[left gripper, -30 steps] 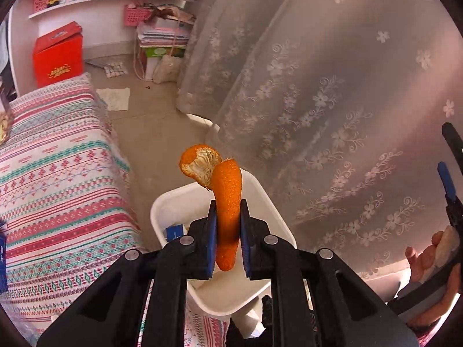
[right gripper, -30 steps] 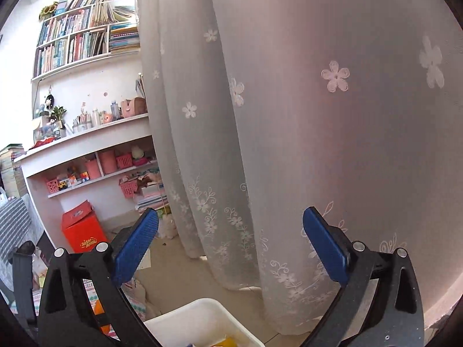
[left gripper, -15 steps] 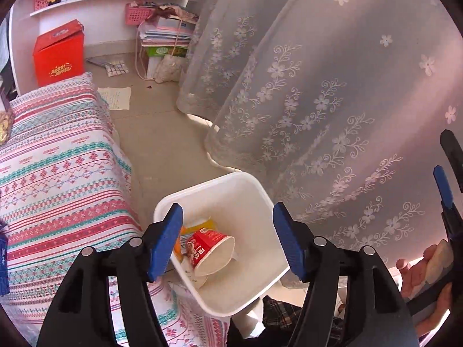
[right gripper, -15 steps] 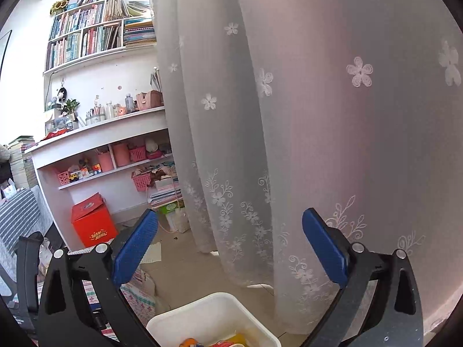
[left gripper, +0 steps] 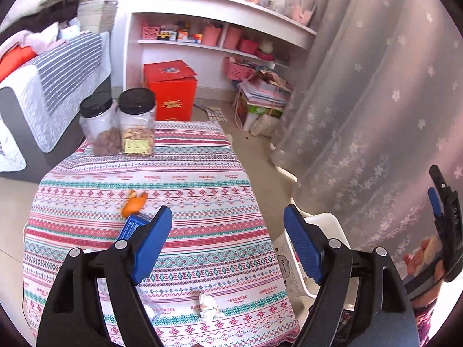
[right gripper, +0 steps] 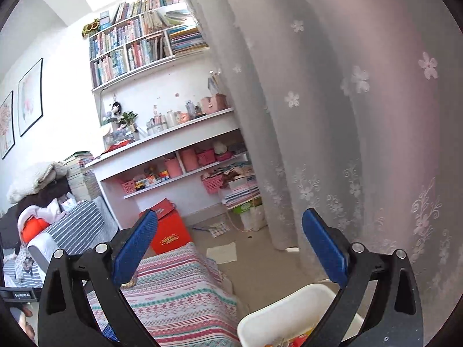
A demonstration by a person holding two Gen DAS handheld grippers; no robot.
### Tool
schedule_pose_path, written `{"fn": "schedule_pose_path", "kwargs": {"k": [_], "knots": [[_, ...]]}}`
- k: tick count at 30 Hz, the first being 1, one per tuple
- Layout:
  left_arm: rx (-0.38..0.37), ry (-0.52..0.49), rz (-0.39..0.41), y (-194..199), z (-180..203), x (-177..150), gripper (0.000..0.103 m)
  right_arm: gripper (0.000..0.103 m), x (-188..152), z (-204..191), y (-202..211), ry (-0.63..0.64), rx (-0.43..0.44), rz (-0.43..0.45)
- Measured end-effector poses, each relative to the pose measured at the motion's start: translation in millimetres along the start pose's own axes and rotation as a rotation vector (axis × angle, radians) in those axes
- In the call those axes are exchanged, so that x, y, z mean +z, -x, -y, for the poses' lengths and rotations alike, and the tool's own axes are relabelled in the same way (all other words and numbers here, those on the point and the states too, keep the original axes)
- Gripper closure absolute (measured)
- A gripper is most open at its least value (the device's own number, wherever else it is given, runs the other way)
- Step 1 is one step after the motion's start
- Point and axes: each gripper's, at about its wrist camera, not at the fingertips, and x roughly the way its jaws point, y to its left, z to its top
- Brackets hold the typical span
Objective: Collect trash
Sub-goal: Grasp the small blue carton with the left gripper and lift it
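Note:
In the left wrist view my left gripper (left gripper: 227, 212) hangs over the striped tablecloth (left gripper: 202, 173), its jaws opening with nothing between them. On the cloth lie an orange peel piece (left gripper: 133, 202), a blue packet (left gripper: 130, 227) partly behind the left finger, a crumpled white paper (left gripper: 207, 303) and a clear wrapper (left gripper: 153, 308). The white bin (left gripper: 327, 222) stands on the floor off the table's right edge. My right gripper (right gripper: 231, 217) is open and empty, held above the white bin (right gripper: 289, 309), where some trash shows at the bottom edge.
Two black-lidded jars (left gripper: 121, 121) stand at the table's far corner. A red box (left gripper: 170, 89) and white shelves (left gripper: 220, 37) are behind; a lace curtain (left gripper: 376, 115) hangs right. A hand (left gripper: 419, 260) holds the other gripper at the right edge.
The left gripper let the orange peel go into the bin, opened wide, then swung away from the bin to face the table. The right gripper turned left, staying open.

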Motion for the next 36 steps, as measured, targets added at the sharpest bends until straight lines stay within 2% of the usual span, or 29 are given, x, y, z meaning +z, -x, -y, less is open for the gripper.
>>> {"fn": "schedule_pose_path", "kwargs": {"k": [7,13,16,20,27,31,34,35,36], "knots": [[0.061,0.058,-0.050,-5,-47,-22,0.025,0.007,-40,-68,-18,0.213,0.074,-0.149],[0.131,0.099,-0.116,-35,-89,-32,0.025,0.007,-82,-109,-50,0.360,0.096,-0.373],[0.153,0.110,-0.169,-58,-109,-34,0.025,0.007,-98,-121,-64,0.393,0.092,-0.451],[0.201,0.096,-0.285,-98,-132,-32,0.025,0.007,-110,-131,-76,0.436,0.084,-0.496],[0.229,-0.007,-0.468,-163,-134,-46,0.025,0.007,-121,-137,-94,0.464,0.073,-0.556],[0.286,-0.083,-0.517,-190,-126,-51,0.025,0.007,-127,-140,-103,0.472,0.064,-0.585],[0.310,-0.098,-0.541,-202,-129,-55,0.025,0.007,-130,-144,-108,0.466,0.074,-0.605],[0.312,-0.097,-0.540,-204,-131,-57,0.027,0.007,-132,-146,-109,0.464,0.081,-0.613],[0.315,-0.099,-0.532,-204,-133,-58,0.038,0.007,-133,-149,-110,0.463,0.091,-0.623]]}}
